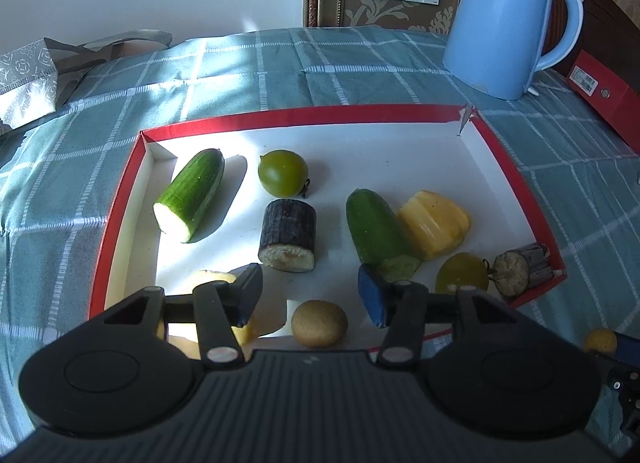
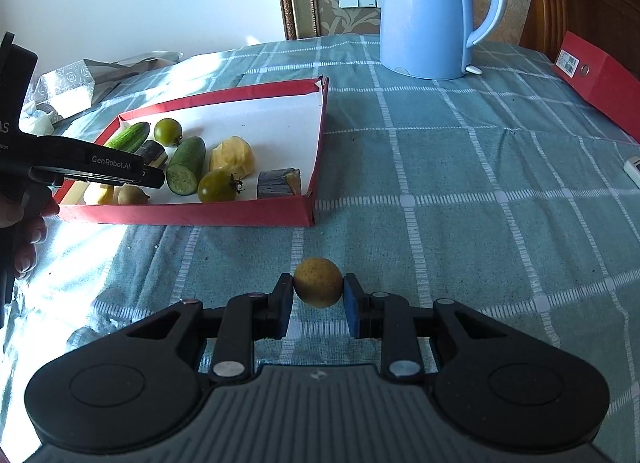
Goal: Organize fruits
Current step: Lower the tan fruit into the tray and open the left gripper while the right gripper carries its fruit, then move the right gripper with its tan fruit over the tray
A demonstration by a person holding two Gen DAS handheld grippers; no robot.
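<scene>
the right claw (image 2: 318,295) is clamped on a small round yellow-brown fruit (image 2: 319,282), the blue pads pressing it from either side just above the checked cloth on the counter (image 2: 460,183). the red-rimmed tray (image 2: 256,219) lies ahead and to the left of this claw, well apart from it, so the coming move, as i judge it, is a carry forward and leftward over the tray's near wall. the fruit is round, so no long axis matters for the set-down.

the left claw (image 1: 310,295) hangs over the near edge of the tray with its jaws apart and nothing pressed between them; a brown kiwi-like fruit (image 1: 319,323) sits on the tray floor below the gap, untouched by the pads. the left hand is nearer the tray, the right nearer the loose fruit.

counted in the tray: two cucumber pieces (image 1: 191,195), two green tomatoes (image 1: 283,173), two dark-skinned cut chunks (image 1: 289,235), one big yellow pepper piece (image 1: 434,223), one smaller yellow piece (image 2: 99,194) at the near left, and the one brown fruit. outside the tray i see only the one fruit in the right claw.

a blue kettle (image 2: 424,11) stands behind, clear of the likely path.
</scene>
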